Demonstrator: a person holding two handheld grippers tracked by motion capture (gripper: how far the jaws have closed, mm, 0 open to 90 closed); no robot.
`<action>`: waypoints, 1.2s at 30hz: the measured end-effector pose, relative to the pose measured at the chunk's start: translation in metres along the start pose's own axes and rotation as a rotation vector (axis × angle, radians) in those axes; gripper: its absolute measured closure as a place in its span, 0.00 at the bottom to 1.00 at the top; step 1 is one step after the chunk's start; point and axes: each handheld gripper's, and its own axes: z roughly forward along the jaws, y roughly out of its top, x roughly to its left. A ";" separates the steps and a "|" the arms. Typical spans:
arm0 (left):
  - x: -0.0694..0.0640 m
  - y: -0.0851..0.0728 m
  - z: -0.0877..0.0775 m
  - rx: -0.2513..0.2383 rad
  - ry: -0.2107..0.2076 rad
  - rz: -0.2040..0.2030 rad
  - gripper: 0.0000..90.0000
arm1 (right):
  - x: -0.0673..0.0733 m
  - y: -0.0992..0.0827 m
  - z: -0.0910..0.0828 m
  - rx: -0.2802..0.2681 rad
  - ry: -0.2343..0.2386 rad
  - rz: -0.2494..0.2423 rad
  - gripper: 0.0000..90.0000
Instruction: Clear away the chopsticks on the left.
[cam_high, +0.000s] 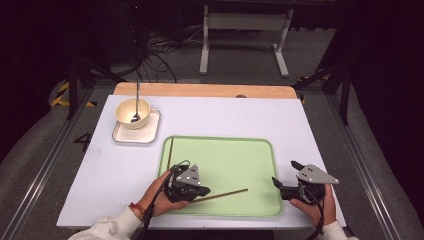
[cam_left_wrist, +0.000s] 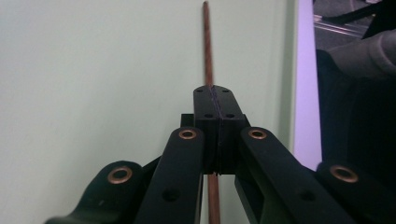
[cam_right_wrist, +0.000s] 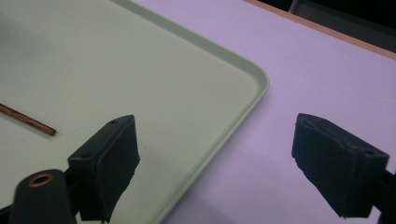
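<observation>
White table (cam_high: 100, 170), carrying a green tray (cam_high: 235, 150) near centre, with a cream bowl (cam_high: 131, 112) and spoon (cam_high: 137, 97) on a small square dish (cam_high: 150, 131) far left. Left gripper (cam_high: 202, 191) pinching one brown chopstick (cam_high: 227, 193), long axis running rightward over the tray floor; second chopstick (cam_high: 170, 152) lying near-to-far along the tray's left rim. Right gripper (cam_high: 285, 177) spread and empty at the tray's near right corner, open tray floor between it and the chopstick tip.

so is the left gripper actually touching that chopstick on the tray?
Touching. In the left gripper view the left gripper has its jaws pressed together on the chopstick, which runs out beyond them over the green tray.
</observation>
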 end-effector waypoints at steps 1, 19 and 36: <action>-0.001 0.004 0.003 -0.002 -0.007 0.014 1.00 | 0.000 0.000 0.000 0.000 0.000 0.001 0.17; 0.003 0.027 0.040 0.032 -0.082 0.103 1.00 | 0.000 -0.002 0.000 0.009 0.005 -0.002 0.17; 0.018 0.023 0.051 0.071 -0.006 0.058 1.00 | 0.000 -0.003 0.000 0.012 0.008 -0.006 0.17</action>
